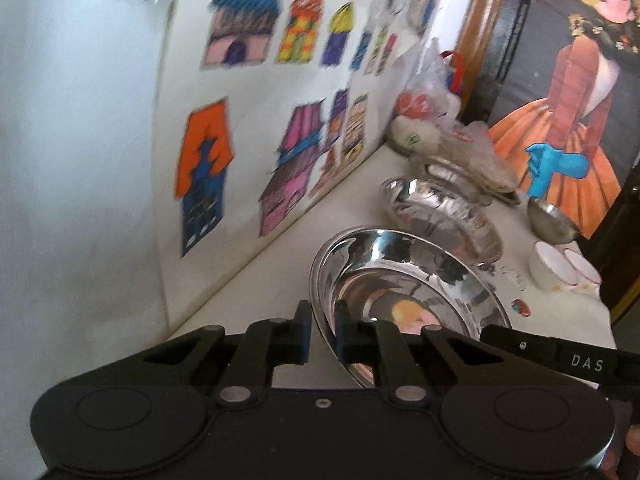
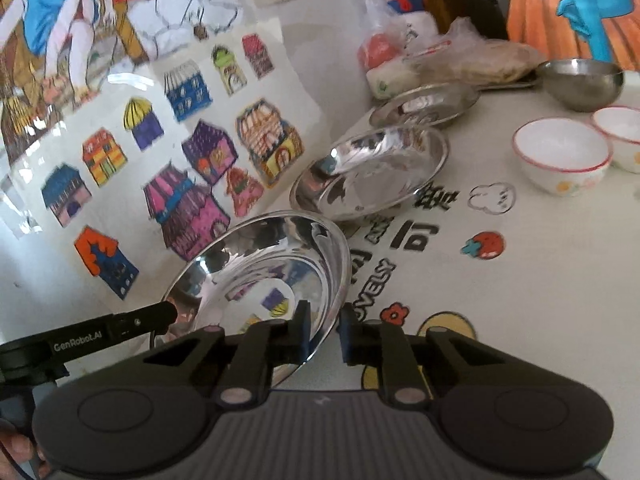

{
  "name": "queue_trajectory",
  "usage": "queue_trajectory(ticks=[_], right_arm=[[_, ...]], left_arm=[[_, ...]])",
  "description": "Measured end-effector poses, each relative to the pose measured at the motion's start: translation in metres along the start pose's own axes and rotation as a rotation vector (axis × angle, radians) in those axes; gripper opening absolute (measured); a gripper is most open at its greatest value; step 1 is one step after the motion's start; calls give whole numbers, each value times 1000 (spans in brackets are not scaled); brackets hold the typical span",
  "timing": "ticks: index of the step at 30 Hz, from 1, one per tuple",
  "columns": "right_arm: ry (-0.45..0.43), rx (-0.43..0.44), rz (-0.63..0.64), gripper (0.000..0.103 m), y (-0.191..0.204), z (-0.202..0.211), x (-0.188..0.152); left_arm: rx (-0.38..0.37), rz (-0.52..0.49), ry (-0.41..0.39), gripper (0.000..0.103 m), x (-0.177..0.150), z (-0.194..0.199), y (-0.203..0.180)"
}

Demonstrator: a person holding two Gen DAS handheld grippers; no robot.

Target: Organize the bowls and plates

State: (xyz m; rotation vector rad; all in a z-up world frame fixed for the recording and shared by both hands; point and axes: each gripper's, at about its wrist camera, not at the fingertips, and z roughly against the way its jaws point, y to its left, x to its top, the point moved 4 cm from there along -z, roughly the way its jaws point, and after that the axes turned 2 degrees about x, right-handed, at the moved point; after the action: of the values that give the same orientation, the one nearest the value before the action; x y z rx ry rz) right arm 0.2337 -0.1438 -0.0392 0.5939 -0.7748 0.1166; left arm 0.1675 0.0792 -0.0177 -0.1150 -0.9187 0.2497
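Gripping the near steel plate (image 1: 408,280) by opposite edges: left gripper (image 1: 323,332) nearly closed with the plate's left rim pinched between its blue pads (image 1: 305,334), right gripper (image 2: 325,334) likewise narrowed onto the plate's right rim. Tilted up toward the wall in the right wrist view, near edge raised off the tablecloth (image 2: 520,300), shiny inside mirroring the coloured drawings. Just behind it, lying flat, a second steel plate (image 2: 372,172); behind that, a third steel plate (image 2: 424,104), close to the wall's far corner. Further back, a plastic bag (image 2: 472,60) of food and a red-and-white packet (image 2: 380,52). Off to the right, well apart from the plates, a steel bowl (image 2: 580,80) and two white bowls with red rims, one nearer (image 2: 560,160) and one touching it at the frame edge (image 2: 620,136). On the cloth, printed strawberry (image 2: 486,245), black characters and a yellow cartoon shape partly under the right gripper. Along the wall, paper house cut-outs (image 1: 208,168) in orange, blue, pink and purple; at the far end, a painting of a figure in an orange dress (image 1: 568,120)
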Motion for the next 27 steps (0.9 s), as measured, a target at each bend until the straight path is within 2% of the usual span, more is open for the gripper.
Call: queue_trajectory(ticks=[4, 8, 12, 16, 27], right_arm=[[-51, -27, -1, 17, -5, 19, 18], [-89, -63, 7, 18, -15, 22, 47], [-106, -93, -2, 18, -31, 8, 75], [-110, -112, 4, 18, -42, -12, 96], [-69, -152, 6, 18, -63, -59, 115]], left_arm=[[-27, -38, -35, 12, 14, 5, -20], [-46, -69, -62, 13, 36, -5, -44], [-68, -72, -69, 13, 63, -33, -63], [-55, -85, -64, 13, 83, -60, -74], [-5, -126, -9, 13, 108, -122, -83]])
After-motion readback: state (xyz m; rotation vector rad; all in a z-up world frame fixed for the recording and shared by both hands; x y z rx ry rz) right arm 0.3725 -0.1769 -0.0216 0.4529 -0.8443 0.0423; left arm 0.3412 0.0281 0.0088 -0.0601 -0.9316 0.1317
